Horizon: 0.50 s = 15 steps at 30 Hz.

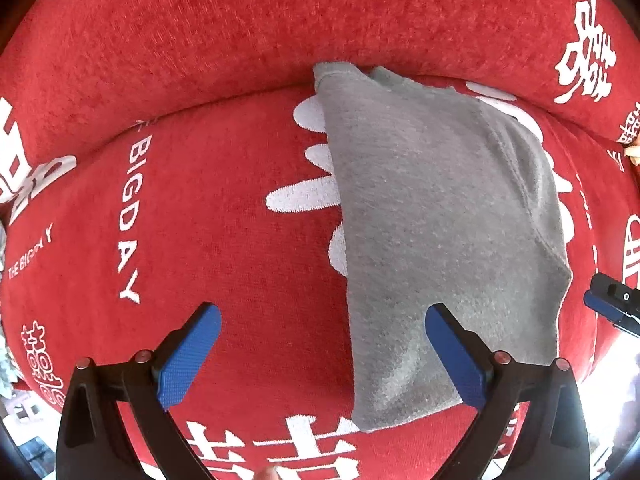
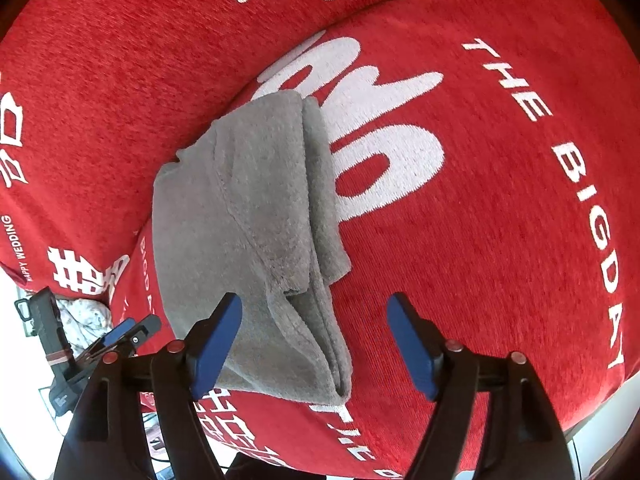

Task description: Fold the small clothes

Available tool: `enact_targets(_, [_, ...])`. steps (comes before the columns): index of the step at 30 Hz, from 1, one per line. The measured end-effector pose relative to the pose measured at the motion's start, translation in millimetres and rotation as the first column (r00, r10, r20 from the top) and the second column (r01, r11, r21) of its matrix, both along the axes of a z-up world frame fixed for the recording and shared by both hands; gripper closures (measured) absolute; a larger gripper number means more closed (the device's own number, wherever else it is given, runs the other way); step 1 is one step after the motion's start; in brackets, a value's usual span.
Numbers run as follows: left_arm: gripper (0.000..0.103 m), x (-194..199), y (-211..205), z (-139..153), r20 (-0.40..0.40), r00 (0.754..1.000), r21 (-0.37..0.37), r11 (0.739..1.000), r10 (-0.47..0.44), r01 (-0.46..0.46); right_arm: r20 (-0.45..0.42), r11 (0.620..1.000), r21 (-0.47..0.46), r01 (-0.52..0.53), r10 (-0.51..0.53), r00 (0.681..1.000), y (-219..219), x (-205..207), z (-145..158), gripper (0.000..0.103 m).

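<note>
The left tongs [image 1: 322, 354] hang wide apart, gripping nothing, one pad over bare red cover [image 1: 240, 240], the other over the near edge of the grey garment [image 1: 432, 220]. That garment lies folded on the sofa seat, its far end against the backrest. It looks soft, light and floppy, so layers may slide; pinch all layers at a corner or hem. The right tongs [image 2: 316, 344] stand released, straddling its near folded edge.

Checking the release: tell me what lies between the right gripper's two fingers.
In the right wrist view, the right gripper stands open over the folded grey garment. Its near edge and bare red cover lie between the fingers; neither presses it.
</note>
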<state>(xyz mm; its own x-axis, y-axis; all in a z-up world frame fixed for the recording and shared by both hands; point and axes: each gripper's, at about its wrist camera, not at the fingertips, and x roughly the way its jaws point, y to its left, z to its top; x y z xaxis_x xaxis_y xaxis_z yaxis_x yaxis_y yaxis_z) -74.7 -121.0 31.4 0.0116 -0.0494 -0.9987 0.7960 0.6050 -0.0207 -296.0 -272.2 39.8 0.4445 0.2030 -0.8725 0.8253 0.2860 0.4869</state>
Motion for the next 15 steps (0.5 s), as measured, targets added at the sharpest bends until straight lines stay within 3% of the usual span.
enact_targets(4, [0.000, 5, 1, -8, -0.020, 1.000, 0.036, 0.999, 0.005, -0.004, 0.002, 1.000, 0.010, 0.009, -0.009, 1.000, -1, -1, -2, 0.025])
enact_targets(15, [0.000, 23, -2, -3, -0.028, 0.998, -0.025, 0.998, 0.059, -0.060, 0.015, 0.998, 0.057, 0.021, -0.022, 1.000, -3, -1, -12, 0.024])
